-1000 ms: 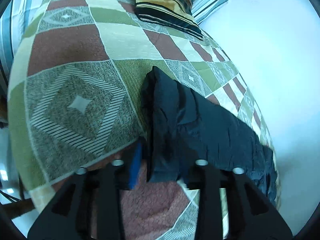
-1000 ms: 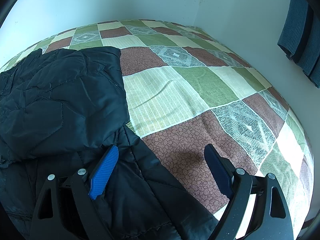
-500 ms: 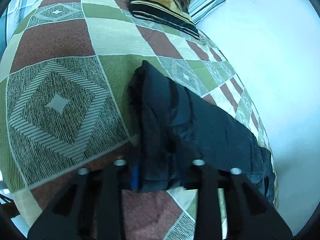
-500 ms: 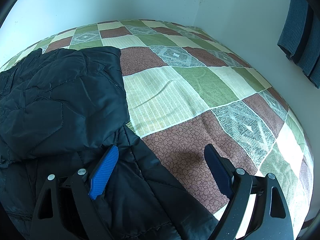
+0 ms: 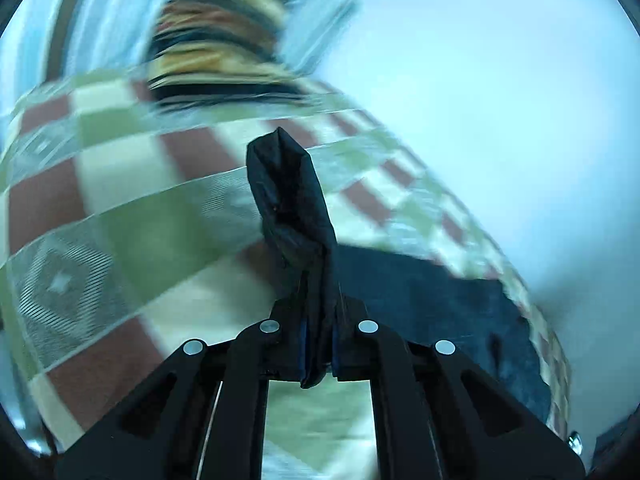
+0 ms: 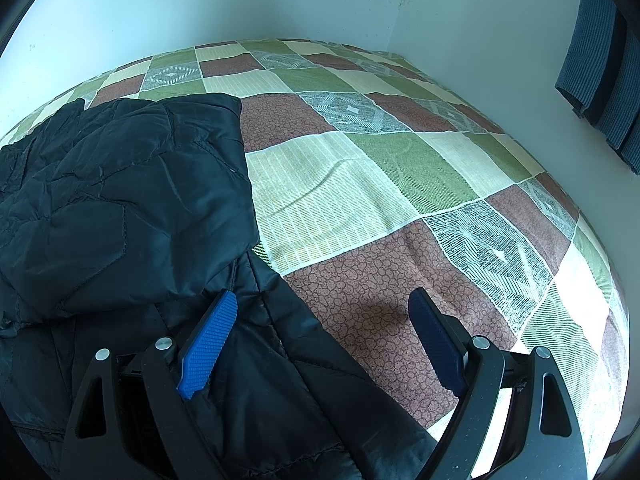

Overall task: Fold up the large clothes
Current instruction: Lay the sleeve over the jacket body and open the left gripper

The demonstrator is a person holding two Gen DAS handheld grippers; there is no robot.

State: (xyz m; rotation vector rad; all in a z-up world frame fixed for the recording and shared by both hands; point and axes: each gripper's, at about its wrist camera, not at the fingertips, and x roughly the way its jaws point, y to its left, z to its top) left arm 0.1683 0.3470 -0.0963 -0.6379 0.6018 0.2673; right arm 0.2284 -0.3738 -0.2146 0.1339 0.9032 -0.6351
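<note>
A large black quilted jacket (image 6: 120, 200) lies on a bed with a patchwork cover (image 6: 360, 184). My left gripper (image 5: 319, 344) is shut on a bunched part of the jacket (image 5: 288, 192), which stands up between its fingers, lifted off the cover; the rest of the jacket (image 5: 440, 312) trails to the right. My right gripper (image 6: 320, 340) is open and empty, low over the jacket's right edge, with its left pad (image 6: 210, 344) above the fabric and its right pad (image 6: 436, 344) above the cover.
A striped pillow (image 5: 224, 60) lies at the head of the bed. White walls (image 6: 320, 0) meet in a corner behind the bed. A dark blue curtain (image 6: 600, 60) hangs at the right. The left wrist view is motion-blurred.
My left gripper has closed on the jacket's end and lifted it off the cover. The right gripper has not moved.
</note>
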